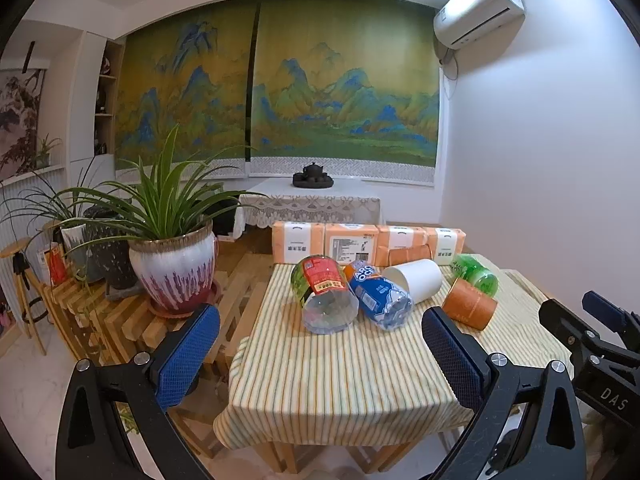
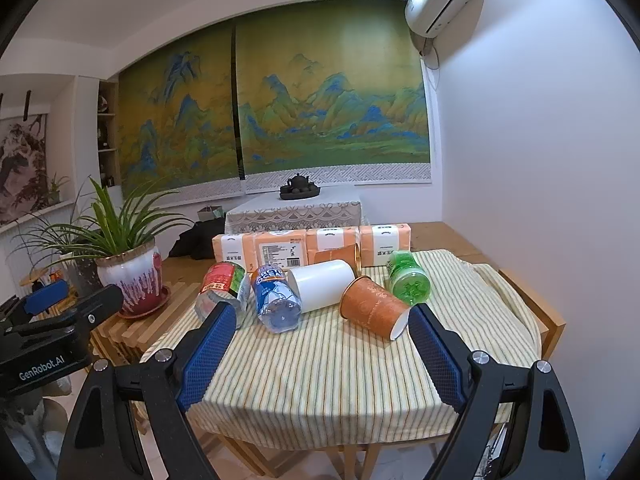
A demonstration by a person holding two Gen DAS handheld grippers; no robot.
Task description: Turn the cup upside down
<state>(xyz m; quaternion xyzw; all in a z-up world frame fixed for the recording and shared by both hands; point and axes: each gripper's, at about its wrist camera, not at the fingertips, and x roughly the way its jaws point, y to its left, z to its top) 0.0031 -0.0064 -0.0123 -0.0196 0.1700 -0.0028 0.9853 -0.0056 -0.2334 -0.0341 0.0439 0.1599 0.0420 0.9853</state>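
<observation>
An orange paper cup (image 2: pixel 374 311) lies on its side on the striped tablecloth (image 2: pixel 320 376), white bottom toward me; it also shows in the left wrist view (image 1: pixel 470 304). A white cup (image 2: pixel 322 286) lies on its side to its left, also in the left wrist view (image 1: pixel 416 280). A second orange cup (image 2: pixel 336 258) lies behind it by the tissue packs. My right gripper (image 2: pixel 320 344) is open and empty, just short of the orange cup. My left gripper (image 1: pixel 320 344) is open and empty over the table's near edge, short of the bottles.
A red-label bottle (image 1: pixel 324 292), a blue-label bottle (image 1: pixel 380 296) and a green bottle (image 1: pixel 478 274) lie among the cups. Orange tissue packs (image 1: pixel 360 242) line the far edge. A potted plant (image 1: pixel 174 264) stands on wooden slats at left. White wall at right.
</observation>
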